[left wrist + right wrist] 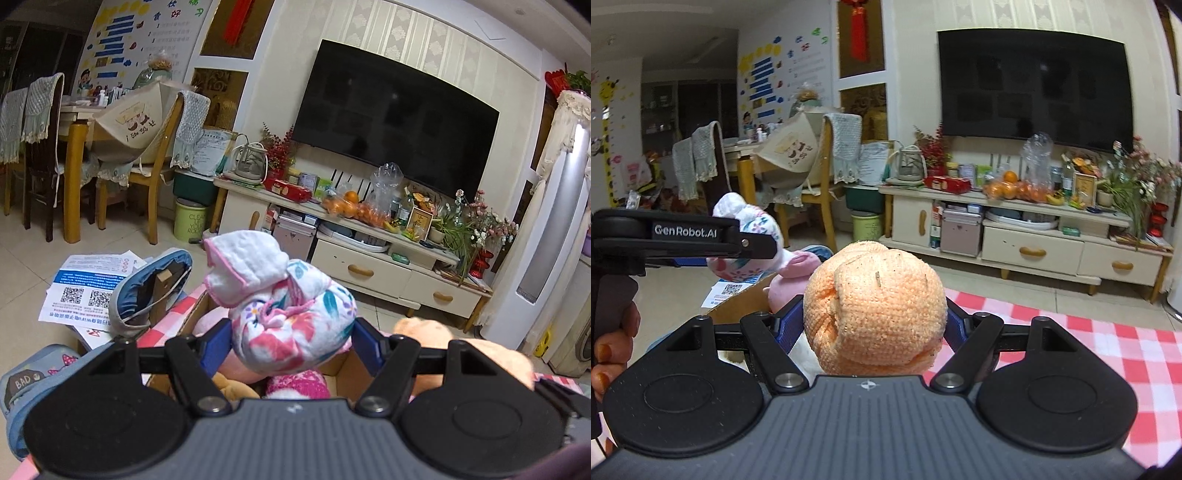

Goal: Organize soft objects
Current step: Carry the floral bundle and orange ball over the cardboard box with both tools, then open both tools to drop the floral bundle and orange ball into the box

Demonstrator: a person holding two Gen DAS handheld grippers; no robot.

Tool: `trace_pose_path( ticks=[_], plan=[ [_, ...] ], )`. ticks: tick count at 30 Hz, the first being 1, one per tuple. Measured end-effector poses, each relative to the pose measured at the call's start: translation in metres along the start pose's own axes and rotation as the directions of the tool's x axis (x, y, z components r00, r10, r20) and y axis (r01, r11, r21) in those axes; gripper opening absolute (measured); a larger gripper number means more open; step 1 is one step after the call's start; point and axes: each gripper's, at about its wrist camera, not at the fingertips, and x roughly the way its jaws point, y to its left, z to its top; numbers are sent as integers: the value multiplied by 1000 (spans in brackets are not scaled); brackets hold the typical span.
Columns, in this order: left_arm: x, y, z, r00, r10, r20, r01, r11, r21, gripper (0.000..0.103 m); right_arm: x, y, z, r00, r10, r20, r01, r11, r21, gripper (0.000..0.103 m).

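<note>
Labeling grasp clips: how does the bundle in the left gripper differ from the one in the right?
The floral cloth bundle in the left gripper is white with pink and teal prints; the orange knit ball in the right gripper is plain orange. The floral cloth bundle is lumpy, with a white pink-edged flap sticking up; the orange knit ball is compact and round. The floral one looks like thin woven cloth, the orange one coarse knit. Both are soft rolled fabric, clamped between blue pads.
</note>
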Motion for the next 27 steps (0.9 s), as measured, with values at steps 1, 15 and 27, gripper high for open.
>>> trace_pose_path(
  ticks=[1, 15, 27],
  plan=[
    [1, 1, 0, 1000, -3, -1, 3, 1000, -5, 70, 3, 1, 0, 1000, 3, -2, -3, 1000, -8, 93],
    [22, 4, -2, 999, -29, -41, 27, 999, -30, 70, 38, 6, -7, 996, 54, -74, -59, 996, -60, 93],
    [39, 2, -9, 994, -23, -111, 19, 999, -34, 77, 36, 13, -14, 988, 90, -129, -103, 990, -97, 100]
  ],
)
